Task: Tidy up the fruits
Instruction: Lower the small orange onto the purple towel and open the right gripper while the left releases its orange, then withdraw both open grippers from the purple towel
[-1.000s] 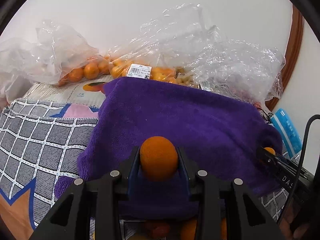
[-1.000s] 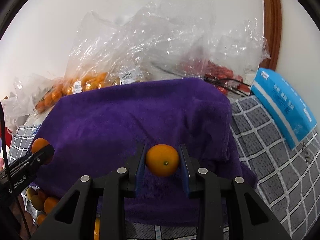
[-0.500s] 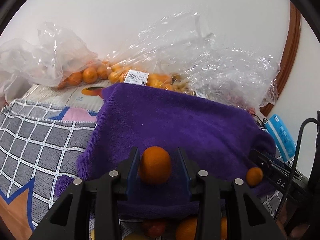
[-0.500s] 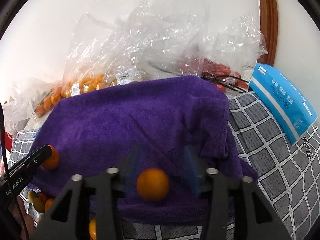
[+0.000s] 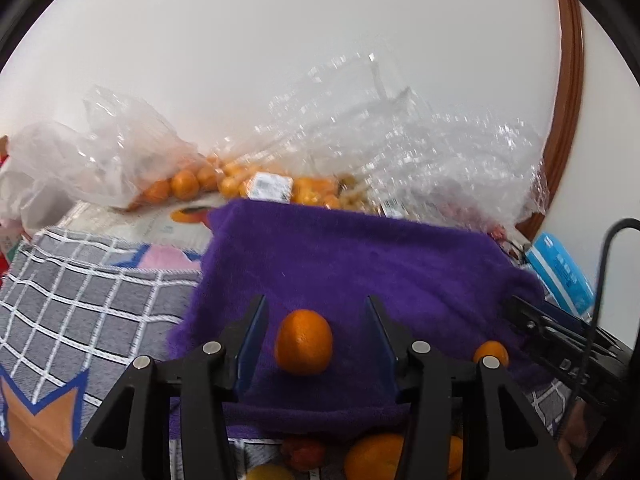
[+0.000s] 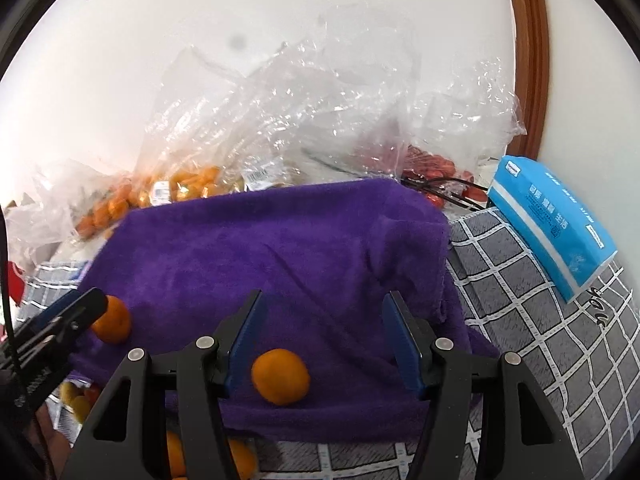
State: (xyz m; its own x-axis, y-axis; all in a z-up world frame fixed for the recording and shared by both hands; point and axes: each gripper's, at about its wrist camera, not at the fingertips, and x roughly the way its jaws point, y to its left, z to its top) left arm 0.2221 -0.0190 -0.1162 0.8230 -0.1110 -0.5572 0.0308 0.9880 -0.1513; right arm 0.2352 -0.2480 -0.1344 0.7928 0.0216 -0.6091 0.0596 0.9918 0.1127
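A purple towel (image 6: 280, 248) covers most of the checked cloth (image 6: 540, 320). Behind the towel lie clear bags of fruit (image 6: 192, 180); to its right sits a blue packet (image 6: 552, 220). On the towel's near edge rest two oranges, one (image 5: 304, 342) between the wide-spread left claw (image 5: 316, 344), the other (image 6: 281, 377) between the wide-spread right claw (image 6: 326, 340), neither gripped.

The left gripper (image 5: 314, 330) stands with its jaws spread wide, an orange (image 5: 304, 342) lying loose between them on the purple towel (image 5: 360, 264). A second orange (image 5: 491, 354) sits at the towel's right edge, beside the right gripper (image 5: 520, 316). Behind the towel lie clear bags of oranges (image 5: 188, 182).
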